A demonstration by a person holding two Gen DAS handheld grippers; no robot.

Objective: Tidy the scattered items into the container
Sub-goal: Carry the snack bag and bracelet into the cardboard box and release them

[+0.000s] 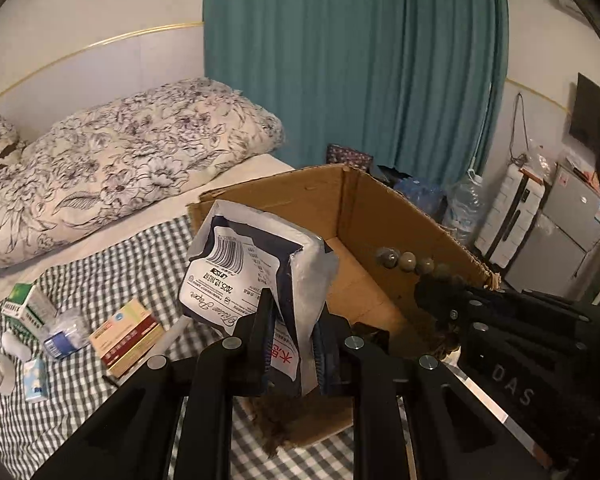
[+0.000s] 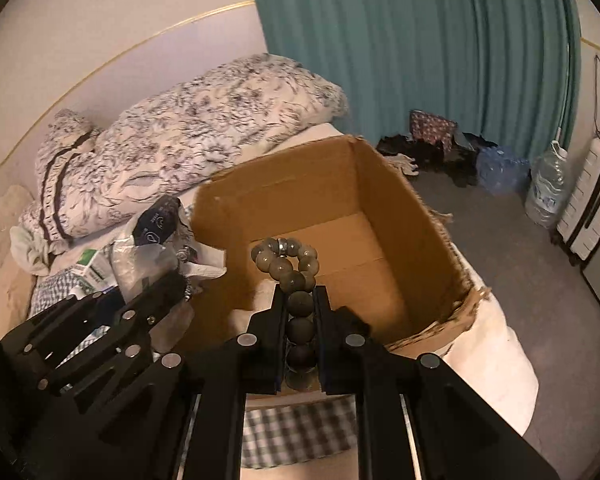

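The left tool [image 1: 294, 312] is clamped on a tissue pack [image 1: 256, 268], which hides the cardboard box's [image 1: 380, 216] near corner at frame centre. The right tool [image 2: 300, 300] is clamped on a bead bracelet [image 2: 286, 262] over the box; its lower beads disappear between the fingers.

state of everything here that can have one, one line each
left gripper: shut on the tissue pack
tissue pack: held up at the box's near edge, crumpled
right gripper: shut on the bead bracelet
bead bracelet: held between the fingers, loop sticking out over the box
cardboard box: open, nothing seen inside, front edge torn
medicine boxes: lying on the checked sheet
curtain: drawn
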